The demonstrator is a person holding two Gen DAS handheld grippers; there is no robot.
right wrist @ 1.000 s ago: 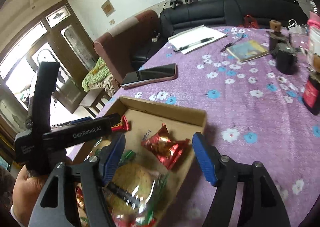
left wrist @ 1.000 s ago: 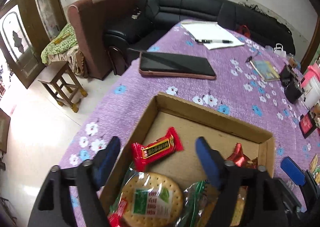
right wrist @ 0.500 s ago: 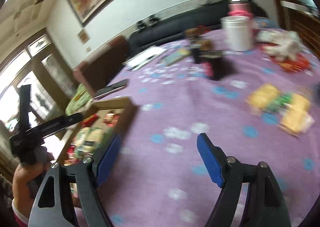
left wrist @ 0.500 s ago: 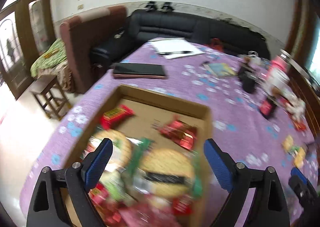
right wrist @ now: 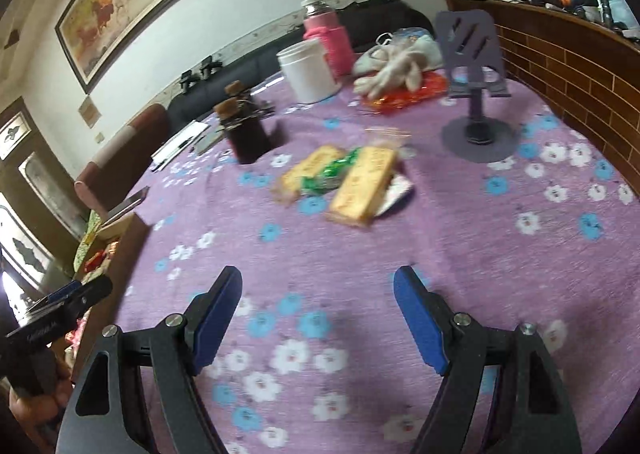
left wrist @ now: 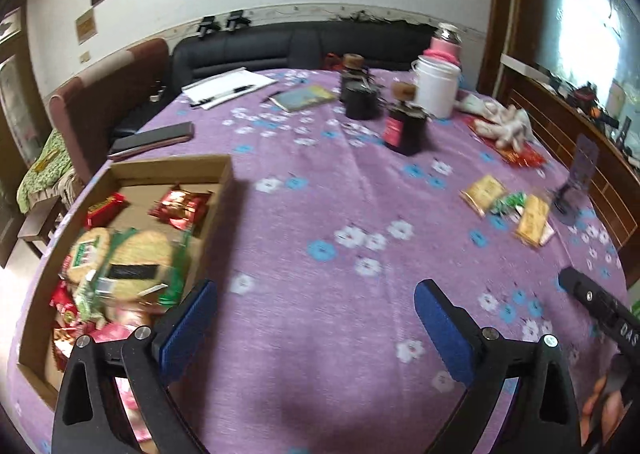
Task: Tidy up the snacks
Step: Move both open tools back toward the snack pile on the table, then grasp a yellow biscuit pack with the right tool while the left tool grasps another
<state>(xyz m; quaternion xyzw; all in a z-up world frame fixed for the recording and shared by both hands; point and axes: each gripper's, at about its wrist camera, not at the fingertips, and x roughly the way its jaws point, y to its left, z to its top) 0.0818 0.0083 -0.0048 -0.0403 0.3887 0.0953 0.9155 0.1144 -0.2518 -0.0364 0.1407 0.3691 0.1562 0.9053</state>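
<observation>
A cardboard box [left wrist: 218, 189] at the table's left holds several snacks: round biscuit packs [left wrist: 136, 258] and red wrappers [left wrist: 180, 207]. Loose snacks lie on the purple cloth to the right: two yellow biscuit packs [right wrist: 366, 181] [right wrist: 310, 169] and a green wrapper [right wrist: 334, 173] between them; they also show in the left wrist view [left wrist: 530, 219]. My left gripper [left wrist: 316, 306] is open and empty beside the box. My right gripper [right wrist: 318, 294] is open and empty, short of the loose snacks.
Dark jars [left wrist: 404, 125], a white tub [left wrist: 436, 87], a pink flask [right wrist: 326, 37], gloves [right wrist: 394, 69] and a purple phone stand [right wrist: 476, 93] stand at the far side. A phone [left wrist: 154, 137], a notepad with a pen [left wrist: 226, 87] and a booklet [left wrist: 306, 95] lie at the back left.
Both grippers have swung right, away from over the box, towards the table's middle and the loose snacks. Both stay open and empty.
</observation>
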